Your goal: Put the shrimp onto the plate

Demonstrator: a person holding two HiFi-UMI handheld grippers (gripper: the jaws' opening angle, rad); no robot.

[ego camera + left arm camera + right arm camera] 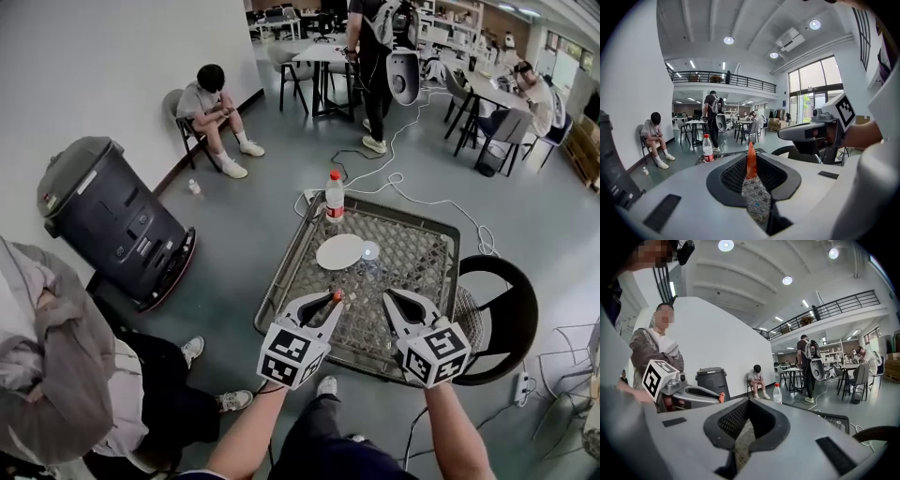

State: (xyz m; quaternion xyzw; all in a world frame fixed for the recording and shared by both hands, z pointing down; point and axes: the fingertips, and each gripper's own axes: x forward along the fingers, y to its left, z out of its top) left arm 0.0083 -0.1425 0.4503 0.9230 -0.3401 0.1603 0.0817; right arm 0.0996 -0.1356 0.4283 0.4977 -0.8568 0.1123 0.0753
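Left gripper: jaws pinched on the orange shrimp, which is held above the near side of the mesh table.
Right gripper: jaws together, nothing between them, just right of the left one.
Plate: white, on the table's far part.

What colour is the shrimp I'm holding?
The shrimp is orange; the left gripper view shows it best.

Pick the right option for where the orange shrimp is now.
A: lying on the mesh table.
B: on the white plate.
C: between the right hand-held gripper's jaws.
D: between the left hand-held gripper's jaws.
D: the small orange shrimp stands pinched between the jaws of the left hand-held gripper, above the metal mesh table, short of the round white plate.
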